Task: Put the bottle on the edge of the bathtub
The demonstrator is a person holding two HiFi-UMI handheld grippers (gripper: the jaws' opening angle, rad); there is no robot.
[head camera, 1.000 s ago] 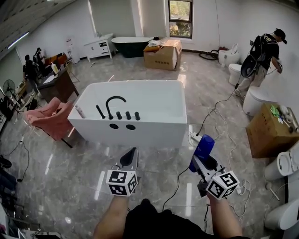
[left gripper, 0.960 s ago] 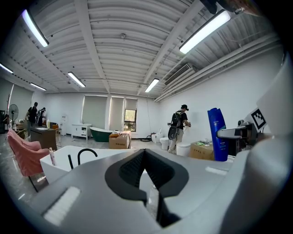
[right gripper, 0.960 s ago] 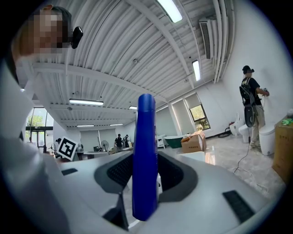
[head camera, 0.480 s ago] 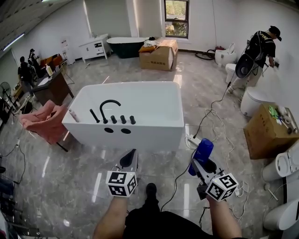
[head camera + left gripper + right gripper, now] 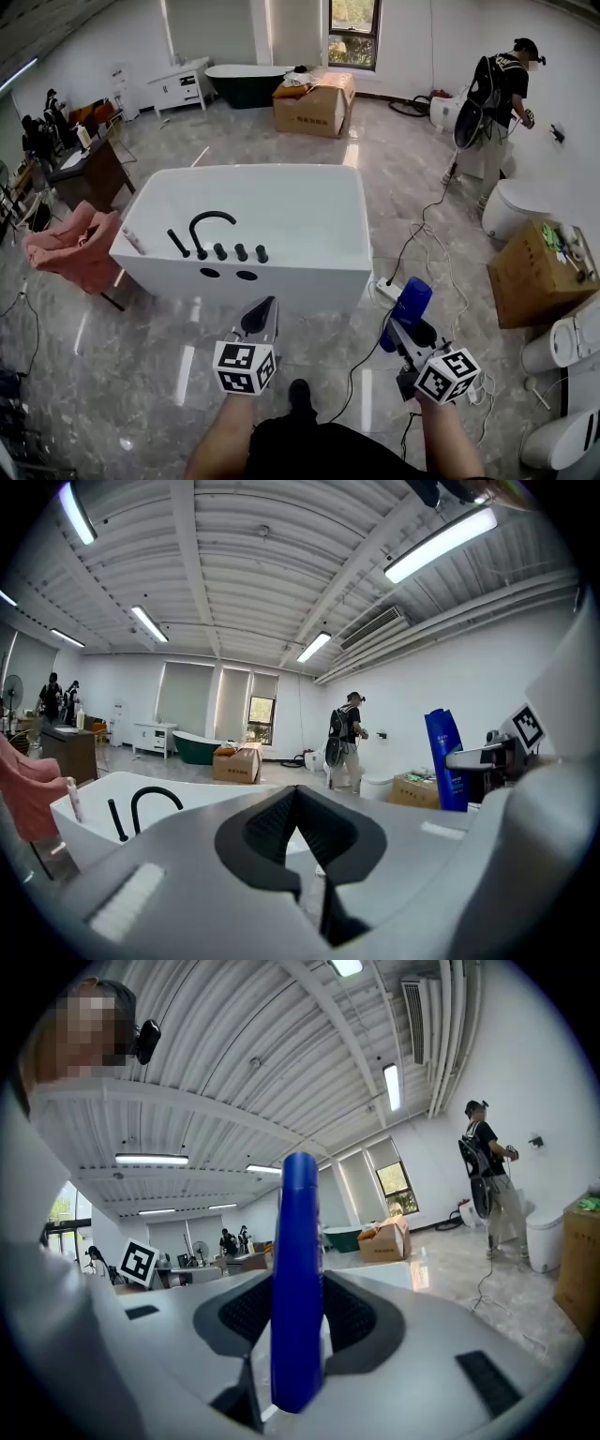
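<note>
The right claw was clamped on the blue bottle, its pads pressing the bottle's two flat sides low on the body. The left gripper view showed that bottle standing upright in the grip. The left claw was closed, pad against pad, with nothing between them, and it had no part in the carrying.

In the head view, both claws were held out in front of the person over the glossy floor, with the right claw and its bottle to the right. The white bathtub stood ahead and to the left of the bottle, well apart from it, with open floor between. A black faucet and a row of black knobs sat on the left part of the tub's near rim, and the rest of that rim, toward the right corner, was bare.

By my judgement the pick-up was done and the carry was under way, but the placing was not yet begun. What was left was to close the gap to the tub, lower the bottle's base onto a flat, bare stretch of rim, and open the right claw so the bottle stood on its own. A white cable lay on the floor right of the tub.
</note>
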